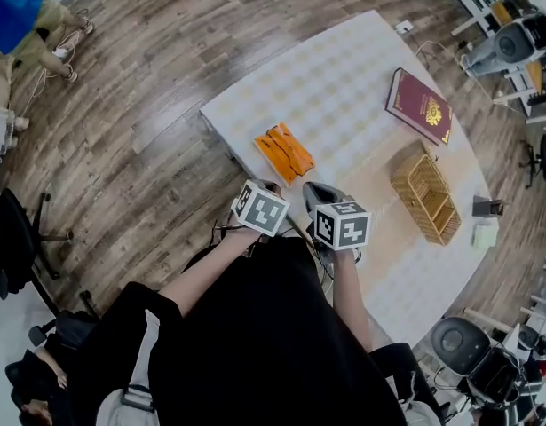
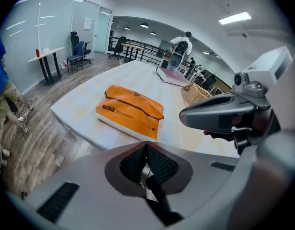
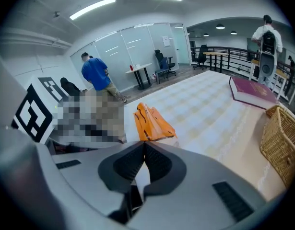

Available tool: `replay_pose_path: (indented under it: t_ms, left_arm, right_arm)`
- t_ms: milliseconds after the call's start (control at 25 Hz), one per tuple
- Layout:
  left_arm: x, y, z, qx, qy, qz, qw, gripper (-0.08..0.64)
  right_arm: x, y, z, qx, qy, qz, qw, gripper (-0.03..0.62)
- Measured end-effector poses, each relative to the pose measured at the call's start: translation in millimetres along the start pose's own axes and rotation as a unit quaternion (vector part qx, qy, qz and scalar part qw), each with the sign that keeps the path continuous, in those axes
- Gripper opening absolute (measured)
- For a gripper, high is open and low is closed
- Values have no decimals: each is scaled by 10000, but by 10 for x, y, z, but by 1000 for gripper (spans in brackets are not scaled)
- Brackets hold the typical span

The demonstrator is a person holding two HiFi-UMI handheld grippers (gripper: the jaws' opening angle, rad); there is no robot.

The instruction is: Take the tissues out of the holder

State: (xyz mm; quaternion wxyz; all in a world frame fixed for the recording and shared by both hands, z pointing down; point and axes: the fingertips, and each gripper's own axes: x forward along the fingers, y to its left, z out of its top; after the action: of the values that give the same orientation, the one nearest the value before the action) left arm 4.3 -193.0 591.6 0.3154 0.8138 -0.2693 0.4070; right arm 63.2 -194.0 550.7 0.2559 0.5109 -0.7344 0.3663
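Left hand-held gripper (image 2: 147, 146) and right hand-held gripper (image 3: 144, 146): jaws together, nothing between them, both held at the near edge of the desk (image 1: 344, 87). Orange tissue pack (image 1: 284, 153) lies flat on the desk, well apart from the wicker holder (image 1: 423, 193), which looks empty. Judgement: tissues already out, so no further grasp seems needed.

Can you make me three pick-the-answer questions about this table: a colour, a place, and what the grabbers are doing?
1. What colour is the tissue pack? A green B orange C blue
2. Where is the wicker basket? A atop the tissue pack B under it C on the table, near the maroon book
3. The left gripper and right gripper are: A both shut, empty B both wide open C holding the pack
Answers: B, every view shows orange; C, the head view shows it there; A, pads meet with nothing between.
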Motion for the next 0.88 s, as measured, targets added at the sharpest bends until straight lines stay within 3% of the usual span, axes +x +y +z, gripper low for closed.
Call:
replay_pose_path:
  t_ms: [240, 440, 880]
  left_arm:
    - [41, -104, -84, 110, 97, -89, 9999, 0]
    - [-45, -119, 10, 137, -249, -57, 9996, 0]
    - [-32, -121, -69, 252, -48, -43, 9997, 0]
  right_arm:
    - [0, -31, -207, 149, 161, -123, 9997, 15]
    - [-22, -90, -332, 157, 312, -227, 9991, 15]
    - [-14, 42, -487, 66, 588, -306, 9978, 15]
